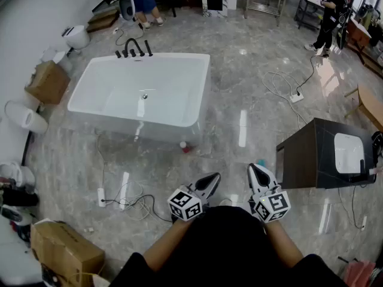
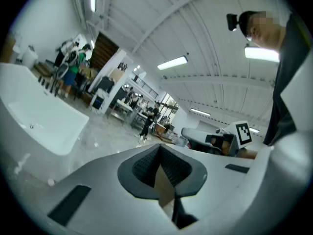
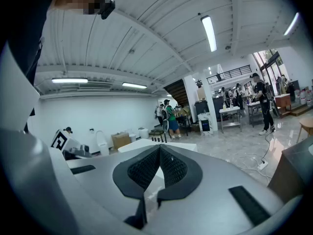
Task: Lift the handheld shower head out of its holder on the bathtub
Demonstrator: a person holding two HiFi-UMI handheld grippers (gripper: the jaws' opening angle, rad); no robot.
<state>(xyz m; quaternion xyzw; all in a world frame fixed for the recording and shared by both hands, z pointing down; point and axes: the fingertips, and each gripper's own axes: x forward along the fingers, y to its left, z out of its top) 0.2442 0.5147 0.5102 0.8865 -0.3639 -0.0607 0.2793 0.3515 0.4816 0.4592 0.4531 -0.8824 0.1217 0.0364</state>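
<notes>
We've barely started: grey left claw [image 1: 210,181] and grey right claw [image 1: 254,171] both clamped shut, empty, lower centre. Black handheld shower head [image 1: 134,48], tiny here, seems unlifted on the white rectangular bathtub [image 1: 204,88], upper left.

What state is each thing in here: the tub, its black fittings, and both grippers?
White rectangular bathtub: empty, no water visible, drain uncovered.
Black tap and shower fittings on its far rim: standing in place, untouched.
Left gripper: jaws shut, nothing between them, well short of the tub.
Right gripper: jaws shut, nothing between them.
</notes>
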